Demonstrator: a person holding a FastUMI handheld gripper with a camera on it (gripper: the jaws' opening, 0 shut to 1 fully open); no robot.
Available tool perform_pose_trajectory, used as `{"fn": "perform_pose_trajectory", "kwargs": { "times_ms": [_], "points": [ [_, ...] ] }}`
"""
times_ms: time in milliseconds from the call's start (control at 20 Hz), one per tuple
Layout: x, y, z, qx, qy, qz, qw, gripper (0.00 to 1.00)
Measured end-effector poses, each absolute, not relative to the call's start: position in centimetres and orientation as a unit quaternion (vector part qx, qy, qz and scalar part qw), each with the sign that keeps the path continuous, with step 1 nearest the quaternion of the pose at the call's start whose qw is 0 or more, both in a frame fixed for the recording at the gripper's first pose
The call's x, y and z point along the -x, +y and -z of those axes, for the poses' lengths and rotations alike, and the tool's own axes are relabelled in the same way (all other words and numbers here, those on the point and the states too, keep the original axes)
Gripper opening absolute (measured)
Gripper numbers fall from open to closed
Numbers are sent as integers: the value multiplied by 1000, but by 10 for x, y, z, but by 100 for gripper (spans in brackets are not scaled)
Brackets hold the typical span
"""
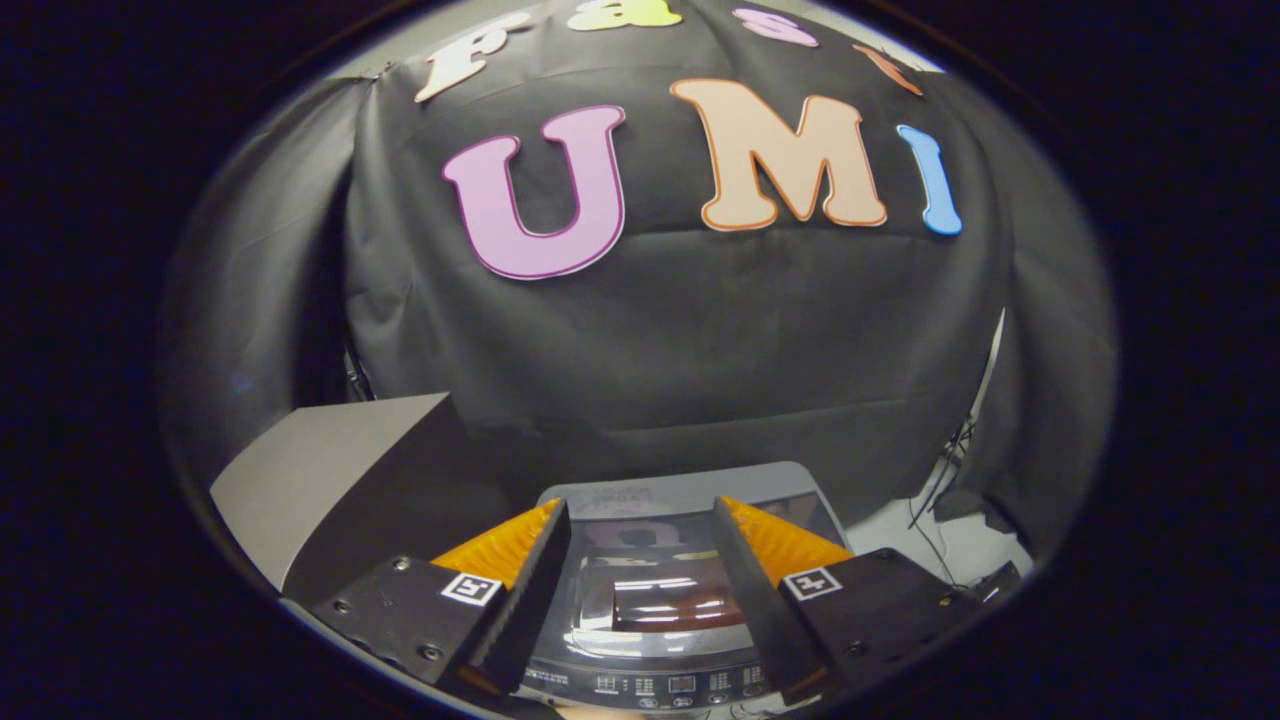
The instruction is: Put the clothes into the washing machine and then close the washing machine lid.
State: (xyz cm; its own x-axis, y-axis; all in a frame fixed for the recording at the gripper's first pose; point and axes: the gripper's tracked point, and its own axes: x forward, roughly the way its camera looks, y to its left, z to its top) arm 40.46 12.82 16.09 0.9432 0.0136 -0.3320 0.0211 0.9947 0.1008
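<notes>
The gripper (640, 515) hangs above a top-loading washing machine (660, 600), looking forward and down along its two fingers (535, 570). The jaws stand open, well apart, with nothing held between them.

The washing machine sits directly below and between the fingers. Its lid (665, 580) is down, closed flat over the tub — a glossy dark panel that mirrors ceiling lights and the wall behind. A control panel (665, 685) with small buttons and a display runs along the machine's near edge, close under the fingers. The far edge of the machine is a pale grey band lying just beyond the fingertips.

To the left of the machine, beside the left finger, stands a plain grey box (330, 470) with a lighter sloping top and a darker side face; it sits near the machine, and I cannot tell whether they touch.

Behind everything hangs the booth's black cloth wall (660, 340). To the right of the machine there is pale floor (960, 545), with thin dark cables (940, 480) trailing down across it.
</notes>
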Motion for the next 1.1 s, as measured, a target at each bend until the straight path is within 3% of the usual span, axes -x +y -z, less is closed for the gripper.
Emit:
{"fn": "perform_pose_trajectory", "kwargs": {
  "times_ms": [750,1100],
  "points": [
    [-391,109,-216,0,1,-21,1000,87],
    [-350,88,-227,11,-62,-16,998,86]
  ]
}}
